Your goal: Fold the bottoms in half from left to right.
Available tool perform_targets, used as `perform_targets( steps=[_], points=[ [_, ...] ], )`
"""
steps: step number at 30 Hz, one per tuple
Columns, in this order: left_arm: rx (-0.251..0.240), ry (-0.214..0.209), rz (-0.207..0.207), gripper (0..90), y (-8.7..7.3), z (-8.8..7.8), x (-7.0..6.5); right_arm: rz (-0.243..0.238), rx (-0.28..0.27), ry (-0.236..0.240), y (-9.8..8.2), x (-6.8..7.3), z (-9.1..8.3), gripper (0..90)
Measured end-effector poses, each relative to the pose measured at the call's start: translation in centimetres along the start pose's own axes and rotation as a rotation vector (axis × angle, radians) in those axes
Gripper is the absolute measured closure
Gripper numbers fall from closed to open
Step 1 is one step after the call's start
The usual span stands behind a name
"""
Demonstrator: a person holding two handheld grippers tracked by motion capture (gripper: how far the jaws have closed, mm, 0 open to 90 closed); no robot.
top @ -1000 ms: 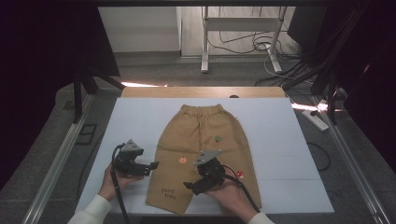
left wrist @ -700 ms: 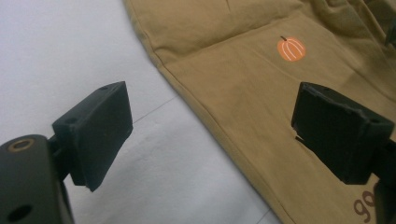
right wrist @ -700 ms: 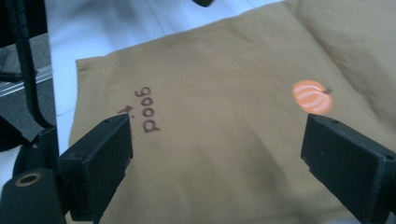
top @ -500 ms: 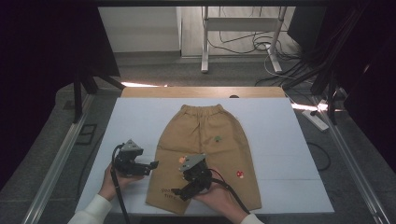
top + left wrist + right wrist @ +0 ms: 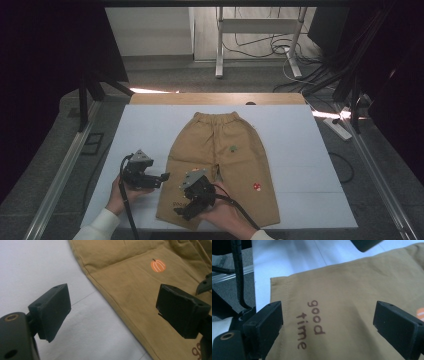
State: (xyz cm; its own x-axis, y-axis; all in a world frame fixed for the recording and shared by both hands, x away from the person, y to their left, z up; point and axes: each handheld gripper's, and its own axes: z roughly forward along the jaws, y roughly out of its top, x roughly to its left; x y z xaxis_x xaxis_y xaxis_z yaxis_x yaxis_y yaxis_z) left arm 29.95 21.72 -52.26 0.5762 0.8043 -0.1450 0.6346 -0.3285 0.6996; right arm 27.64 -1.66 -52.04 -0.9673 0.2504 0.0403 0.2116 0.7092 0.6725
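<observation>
Here, tan shorts (image 5: 220,165) flat, white table (image 5: 300,150) around

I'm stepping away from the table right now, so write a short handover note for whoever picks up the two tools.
Left tool: open, holding nothing, at the outer edge of the tan shorts, near the orange pumpkin print.
Right tool: open, holding nothing, over the hem of the same leg, at the "good time" print.
Shorts lie flat on the white table, waistband at the far side.
Done: nothing folded or gripped yet.
Left: probably grip that leg and start folding.
</observation>
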Motion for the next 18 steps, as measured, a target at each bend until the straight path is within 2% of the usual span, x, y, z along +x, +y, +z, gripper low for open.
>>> perform_targets(
  steps=[7,9,11,18],
  points=[
    [0.002,0.003,-0.002,12.3,0.0,0.1,0.1,-0.008,0.002,0.025,0.4,0.8,0.7,9.7],
    [0.003,0.003,-0.002,12.3,0.0,0.1,0.1,-0.018,0.005,0.031,0.6,1.1,0.9,9.9],
    [0.003,0.004,-0.001,12.3,0.0,0.1,0.1,-0.036,0.011,0.027,0.8,1.4,1.1,14.9],
    [0.006,0.005,0.001,12.3,-0.1,0.1,0.1,-0.064,0.031,0.044,1.1,2.4,2.3,14.9]
  ],
)
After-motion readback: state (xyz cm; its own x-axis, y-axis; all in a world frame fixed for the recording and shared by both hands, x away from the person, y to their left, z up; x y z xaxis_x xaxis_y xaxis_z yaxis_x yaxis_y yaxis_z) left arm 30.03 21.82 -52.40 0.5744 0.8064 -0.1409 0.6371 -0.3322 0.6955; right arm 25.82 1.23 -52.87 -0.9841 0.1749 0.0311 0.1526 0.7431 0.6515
